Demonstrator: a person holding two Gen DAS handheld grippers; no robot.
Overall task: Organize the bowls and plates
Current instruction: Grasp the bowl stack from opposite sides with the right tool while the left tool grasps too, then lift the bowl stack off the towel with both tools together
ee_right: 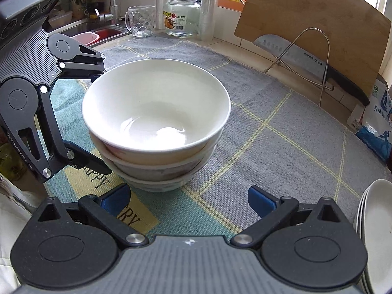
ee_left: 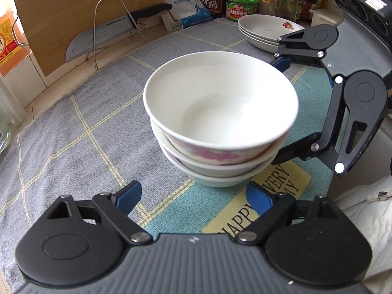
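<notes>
Both hand-held grippers, left (ee_left: 193, 196) and right (ee_right: 188, 197), flank the bowl stack (ee_left: 220, 122), spread, empty; next likely closing on it.

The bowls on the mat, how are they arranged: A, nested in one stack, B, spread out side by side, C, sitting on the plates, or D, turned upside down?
A: the bowls sit nested upright in one stack on the mat, apart from the plates.

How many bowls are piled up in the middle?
3, nested in one stack on the grey mat: the top bowl, the middle bowl under it, and the bottom bowl on the mat. Another could hide inside.
</notes>
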